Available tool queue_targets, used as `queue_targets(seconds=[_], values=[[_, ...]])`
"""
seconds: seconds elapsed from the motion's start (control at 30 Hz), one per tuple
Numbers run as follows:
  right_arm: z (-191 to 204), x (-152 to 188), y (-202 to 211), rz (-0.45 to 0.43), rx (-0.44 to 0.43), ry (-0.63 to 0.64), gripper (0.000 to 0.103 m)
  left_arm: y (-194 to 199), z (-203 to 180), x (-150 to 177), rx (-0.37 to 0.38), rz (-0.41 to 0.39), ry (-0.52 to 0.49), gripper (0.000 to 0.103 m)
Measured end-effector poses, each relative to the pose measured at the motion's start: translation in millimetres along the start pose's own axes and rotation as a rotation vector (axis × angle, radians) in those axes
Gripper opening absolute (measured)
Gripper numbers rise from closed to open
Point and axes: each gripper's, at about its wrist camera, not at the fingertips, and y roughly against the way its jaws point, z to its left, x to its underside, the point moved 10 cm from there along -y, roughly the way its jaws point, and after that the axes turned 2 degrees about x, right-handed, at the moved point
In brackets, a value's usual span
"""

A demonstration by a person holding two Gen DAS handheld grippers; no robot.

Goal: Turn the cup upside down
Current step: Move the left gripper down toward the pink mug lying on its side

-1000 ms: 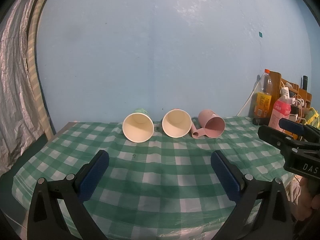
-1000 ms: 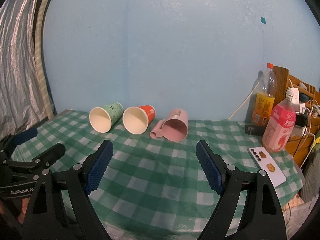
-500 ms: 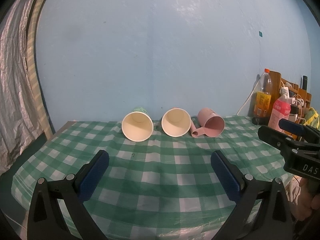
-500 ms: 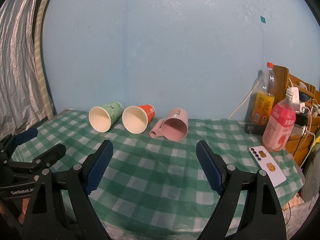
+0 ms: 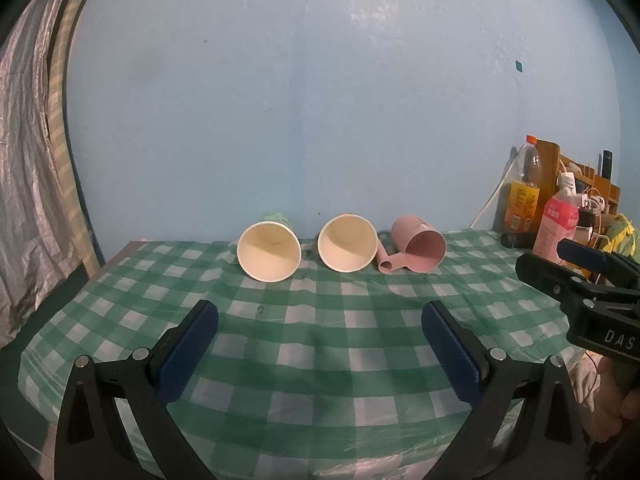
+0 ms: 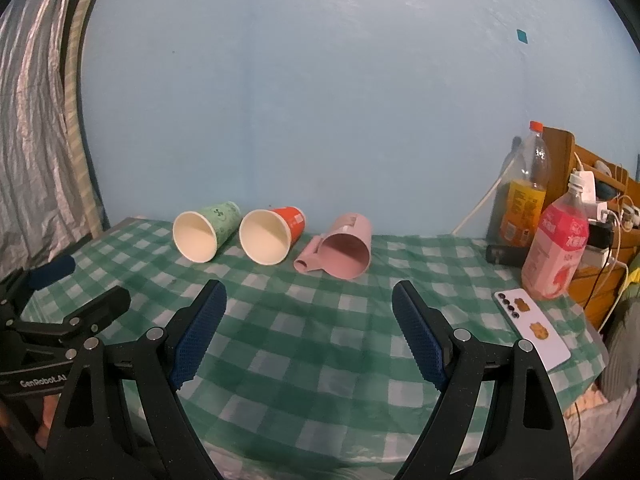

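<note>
Three cups lie on their sides in a row near the back of the surface [image 6: 320, 332], mouths turned toward me: a green paper cup [image 6: 205, 234] at the left end, a red paper cup [image 6: 272, 234] beside it in the middle, and a pink plastic mug [image 6: 344, 250] at the right end, its handle lying on the cloth and pointing toward the red one. None of the three touches a neighbour that I can make out, though the gaps are narrow. Two bottles stand at the right edge: a taller one with an orange cap [image 6: 524, 196] holding orange drink, and a shorter pink one with a white cap [image 6: 558, 252] in front of it. One white phone [image 6: 530, 328] lies flat near the pink bottle, camera side up. My left gripper [image 5: 320, 348] hangs over the near part of the cloth with its jaws spread wide and nothing between them; my right gripper [image 6: 310, 328] is the same, jaws wide apart and holding nothing, well short of the cups. Each gripper shows at the edge of the other's view. A green-and-white checked cloth with a glossy sheen covers the surface. Behind it rises a pale blue wall [image 6: 320, 100], a silvery curtain [image 6: 32, 120] hangs at the left, and a wooden rack with plugs and white cables [image 6: 592, 208] sits at the right beyond the bottles.
</note>
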Motion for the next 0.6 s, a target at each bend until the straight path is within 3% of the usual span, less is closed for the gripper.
queue_targets(seconds=[0.3,0.6], values=[[-6.3,-3.5,-8.2,0.043,-0.030,-0.031,0.084,-23.2,-3.7,-16.1,-0.015,0.049,-0.019,0.103],[-63.8,-36.1,-26.2,0.090,-0.019,-0.142,0.084,-79.1,-23.9,-51.3,-0.042,0.165,-0.063,0.103]])
